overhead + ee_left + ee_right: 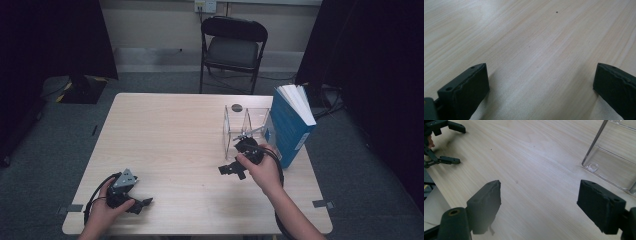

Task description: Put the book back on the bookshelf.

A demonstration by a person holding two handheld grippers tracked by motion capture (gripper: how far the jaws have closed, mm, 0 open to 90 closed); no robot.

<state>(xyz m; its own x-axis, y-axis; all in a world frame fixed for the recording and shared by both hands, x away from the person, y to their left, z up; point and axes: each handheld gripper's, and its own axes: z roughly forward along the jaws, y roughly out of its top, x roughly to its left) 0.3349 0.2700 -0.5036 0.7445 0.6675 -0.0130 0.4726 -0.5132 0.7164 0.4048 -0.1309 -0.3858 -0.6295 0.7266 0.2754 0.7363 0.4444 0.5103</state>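
No readable writing is showing on any item; the small label on the spine of the blue book (291, 131) is too small to read.

At the left, the person's left hand (104, 210) is resting at the near left part of the wooden table (165, 135), wrapped around the left gripper (141, 204), which is pointing to the right along the near edge. A grey three-cornered plate is sitting on top of it. In the left gripper view its jaws are standing wide apart, released, with bare table between them.

Farther right, the right hand (264, 170) is holding the right gripper (231, 170) low over the table, pointing leftward, with the forearm coming in from the lower right. Its jaws are also spread wide and are grasping nothing.

The clear plastic box (246, 127) is standing upright on the table just behind and to the right of the right gripper, near it but outside the jaws. In the right gripper view the clear plastic box (614, 157) is lying beyond the right-hand jaw.

The blue book is standing on end just beside the box, at the right edge. A black folding chair (233, 47) is standing beyond the table.
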